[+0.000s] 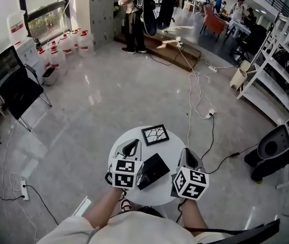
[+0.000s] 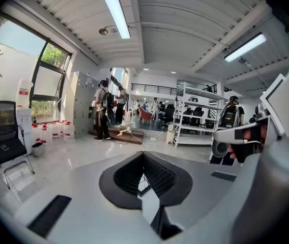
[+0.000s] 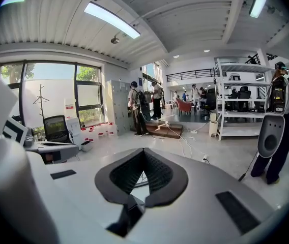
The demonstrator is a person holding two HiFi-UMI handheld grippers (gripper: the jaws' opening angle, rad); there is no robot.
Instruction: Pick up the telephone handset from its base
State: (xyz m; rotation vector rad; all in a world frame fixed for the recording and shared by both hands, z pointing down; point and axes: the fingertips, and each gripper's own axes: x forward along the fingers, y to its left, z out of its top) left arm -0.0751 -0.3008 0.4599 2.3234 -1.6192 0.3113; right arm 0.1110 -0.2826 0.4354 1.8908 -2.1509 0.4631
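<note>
The telephone [image 1: 152,171] lay as a flat black unit near the middle of the round white table [image 1: 118,151], between the two grippers. The handset could not be told apart from its base in the head view, so it was judged to be seated on the base, not yet lifted.

The left gripper [image 1: 133,142] hung over the table's left part, just beside the telephone, with its jaws closed tip to tip and nothing between them. The right gripper [image 1: 185,150] hung over the table's right edge, jaws likewise together and empty. Both pointed forward and slightly down, which suited an approach rather than a grasp. The jaws would have to open before either could take the handset.

A black framed panel [image 1: 154,134] with a crack-like pattern lay on the far side of the table, near the telephone but apart from it. It was the only obstruction within reach. Cables [image 1: 198,85] ran across the floor beyond, and an office chair [image 1: 12,83] stood well apart at the left.
</note>
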